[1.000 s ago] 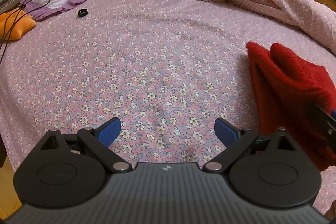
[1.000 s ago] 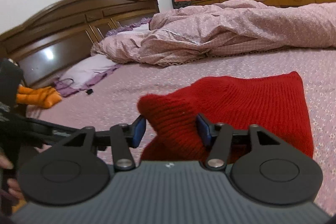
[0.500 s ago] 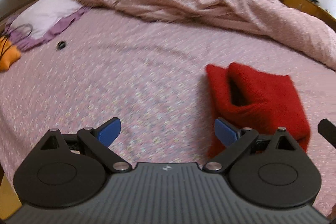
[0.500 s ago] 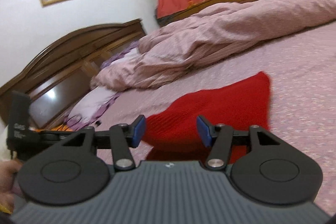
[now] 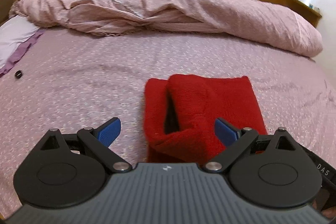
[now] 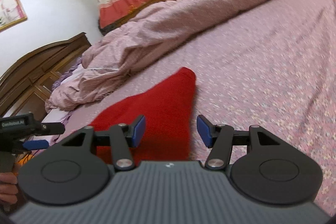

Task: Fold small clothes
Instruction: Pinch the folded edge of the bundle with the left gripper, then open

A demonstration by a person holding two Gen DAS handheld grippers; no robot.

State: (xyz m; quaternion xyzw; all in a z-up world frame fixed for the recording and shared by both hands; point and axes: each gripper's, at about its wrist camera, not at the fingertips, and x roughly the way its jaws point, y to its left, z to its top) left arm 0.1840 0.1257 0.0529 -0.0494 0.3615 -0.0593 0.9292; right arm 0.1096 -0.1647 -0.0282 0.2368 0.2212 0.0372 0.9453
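The near end of the red knitted garment (image 5: 201, 110) is hidden behind the body of the left claw (image 5: 167, 130), and in the right wrist view its near edge is likewise cut off by the right claw (image 6: 171, 131); that view is blurred, so the knit and the bed sheet (image 6: 262, 68) print are hard to make out. The garment lies folded on the floral bed sheet (image 5: 84, 87), one flap doubled over with a dark gap along the fold, well short of the rumpled pink quilt (image 5: 168, 9) at the far side. The left claw stands wide open above its near end, holding nothing. The right claw is also parted and empty, its left finger over the red cloth, its right finger over bare sheet. A second ago the right claw held a raised bunch of the garment between its pads; it has since let go and the cloth now lies flat. The left claw, then over bare sheet with the garment off to its right, now faces it squarely. A small dark ring (image 5: 18, 74) lies near the pillow (image 5: 14, 39).
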